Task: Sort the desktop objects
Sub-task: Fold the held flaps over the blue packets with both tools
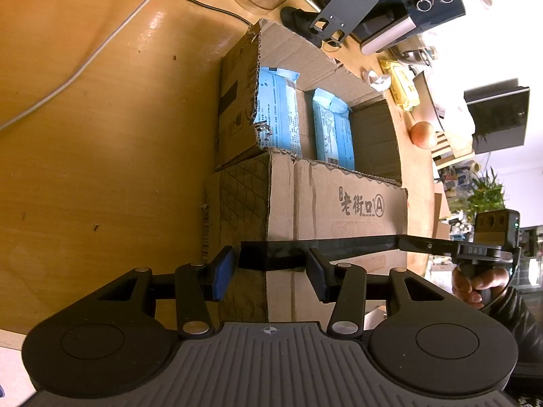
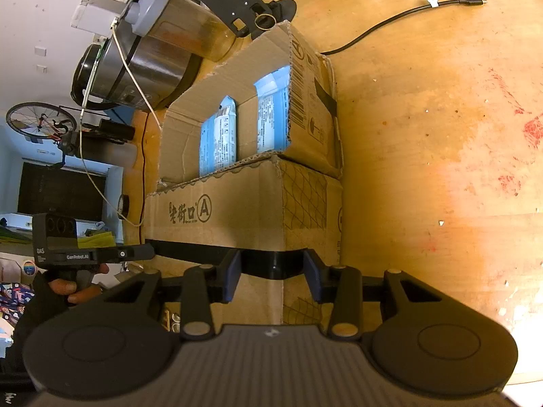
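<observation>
left gripper (image 1: 269,273) and right gripper (image 2: 273,276) | I see both wide open, empty, their fingertips crossing | cardboard box (image 1: 336,203) light, walls flex | I'd pinch rim beside corner, clear of blue packets (image 1: 334,129)

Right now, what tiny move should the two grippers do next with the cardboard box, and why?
Probably ease both grippers shut a little. The left gripper and the right gripper each straddle a corner of the near cardboard box, at its black band, and I cannot tell whether their pads grip yet.
</observation>
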`<state>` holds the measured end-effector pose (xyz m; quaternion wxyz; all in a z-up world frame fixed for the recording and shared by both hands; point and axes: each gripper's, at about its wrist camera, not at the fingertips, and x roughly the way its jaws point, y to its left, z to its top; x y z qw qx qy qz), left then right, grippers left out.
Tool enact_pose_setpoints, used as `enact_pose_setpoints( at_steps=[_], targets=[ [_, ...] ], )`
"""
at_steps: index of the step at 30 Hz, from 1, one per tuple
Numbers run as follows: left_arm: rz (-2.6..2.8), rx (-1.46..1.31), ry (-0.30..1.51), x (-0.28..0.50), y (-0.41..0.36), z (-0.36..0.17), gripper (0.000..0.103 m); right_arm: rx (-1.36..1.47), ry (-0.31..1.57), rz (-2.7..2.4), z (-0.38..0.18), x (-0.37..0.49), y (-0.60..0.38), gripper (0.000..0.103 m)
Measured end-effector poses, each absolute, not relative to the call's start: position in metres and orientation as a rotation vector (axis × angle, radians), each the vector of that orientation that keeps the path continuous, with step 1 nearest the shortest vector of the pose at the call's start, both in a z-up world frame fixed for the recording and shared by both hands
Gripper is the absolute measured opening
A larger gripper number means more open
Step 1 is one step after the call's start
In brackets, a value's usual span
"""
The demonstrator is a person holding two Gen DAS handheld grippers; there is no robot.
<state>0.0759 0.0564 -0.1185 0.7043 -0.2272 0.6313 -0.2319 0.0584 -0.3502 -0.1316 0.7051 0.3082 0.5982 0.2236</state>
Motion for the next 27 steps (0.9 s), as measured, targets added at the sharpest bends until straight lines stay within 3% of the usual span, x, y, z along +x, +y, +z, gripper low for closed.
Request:
enact_pose_setpoints(
  at_steps=[27],
  targets=[
    [-0.514, -0.473, 1.371, 0.071, 0.046, -0.072, 0.045, 0.67, 1.331, 0.474, -0.083, 0.052, -0.355, 0.035]
  ],
)
